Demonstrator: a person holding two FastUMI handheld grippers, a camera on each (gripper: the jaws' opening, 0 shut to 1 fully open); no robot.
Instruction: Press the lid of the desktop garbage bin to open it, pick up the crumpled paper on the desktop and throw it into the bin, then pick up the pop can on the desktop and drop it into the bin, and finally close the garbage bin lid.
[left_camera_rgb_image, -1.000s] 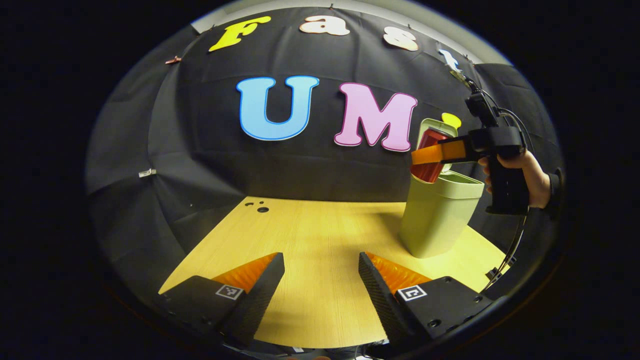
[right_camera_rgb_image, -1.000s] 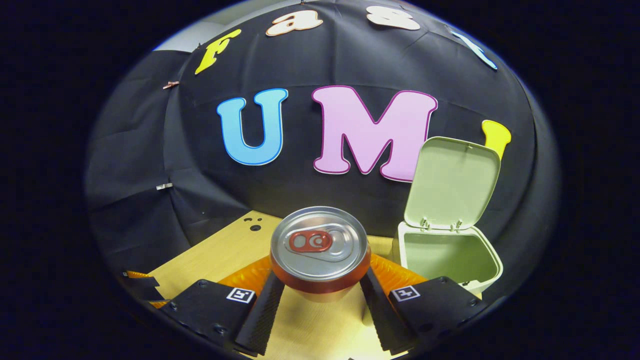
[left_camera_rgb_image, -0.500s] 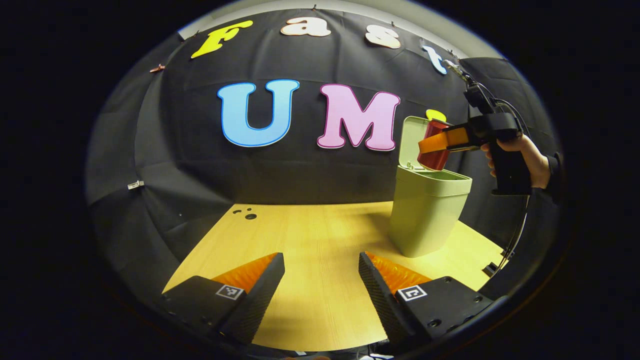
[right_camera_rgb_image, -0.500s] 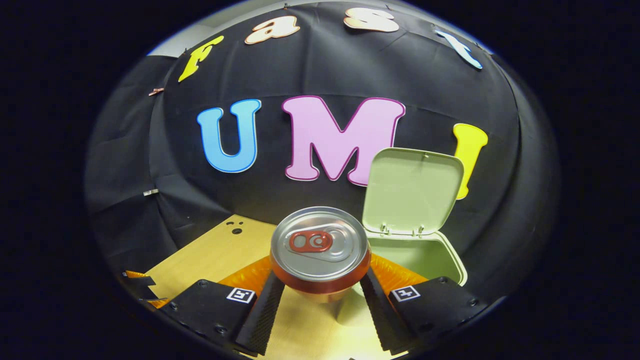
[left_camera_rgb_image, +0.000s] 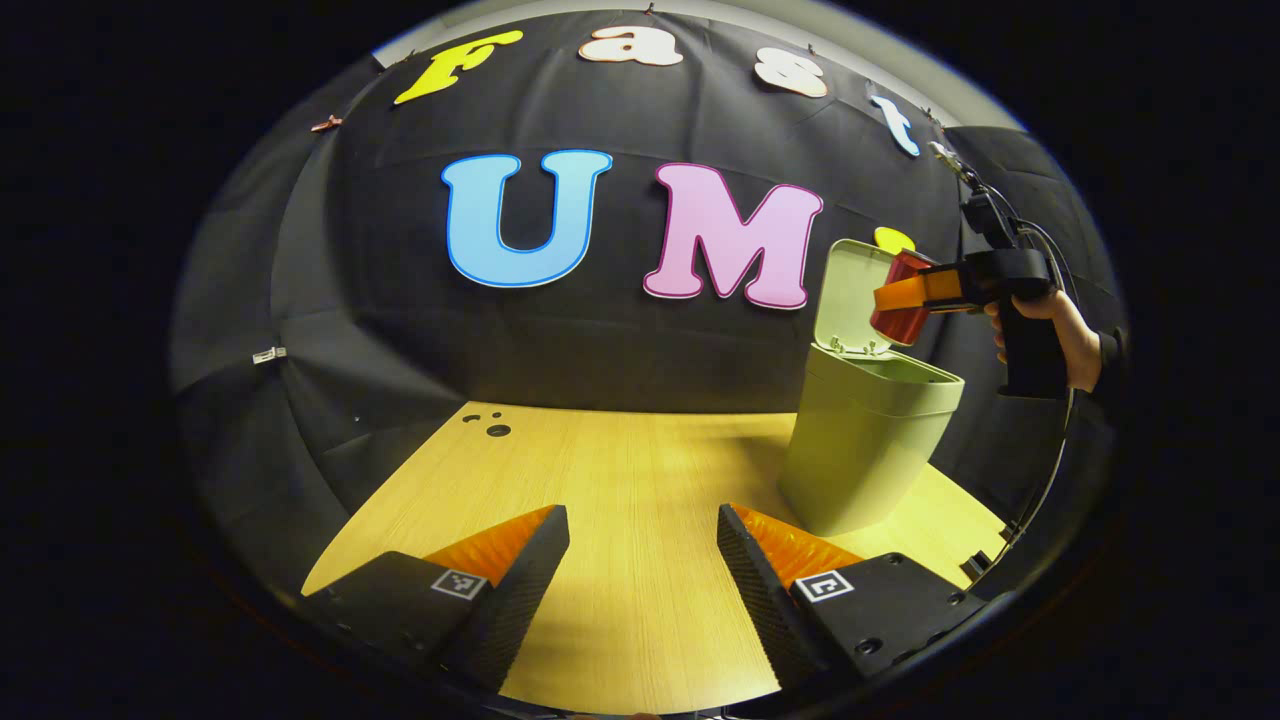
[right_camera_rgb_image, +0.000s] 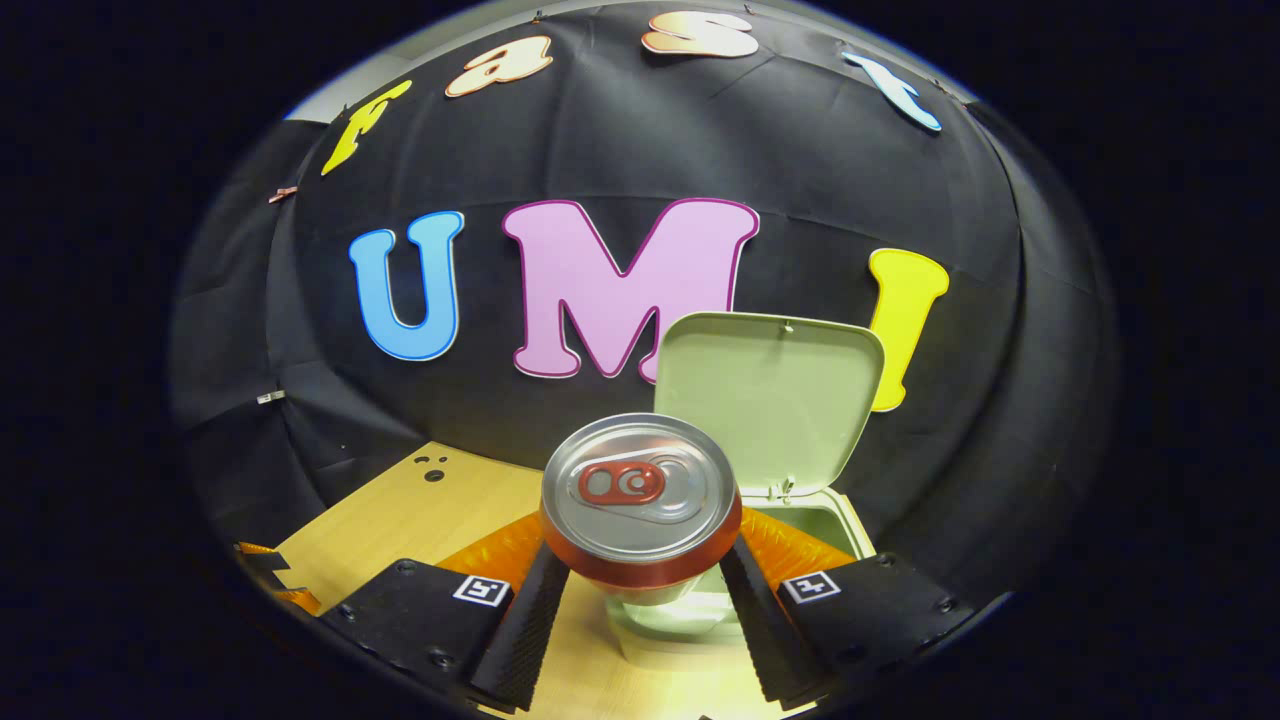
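In the right gripper view, my right gripper holds the round red pop can with the shiny silver top; both of its fingers press on the can's sides, one on each side, so it is squeezed tight on the can; the can is up in the air, just above the front edge of the pale green plastic garbage bin; the bin's flat green lid stands up and open behind the can; I can't see the crumpled paper inside the bin from here.

In the left gripper view, my left gripper is low over the light wooden table; its two fingers are spread wide apart with nothing between them, and bare table shows in the gap; farther off on the right side stands the green bin on the table, with its lid tipped up; my right gripper is up there too, held by my hand; it holds the red can above the bin's open mouth, just in front of the lid; a thin black cable hangs down from that gripper past the table's edge; some small dark holes sit at the far corner of the table.
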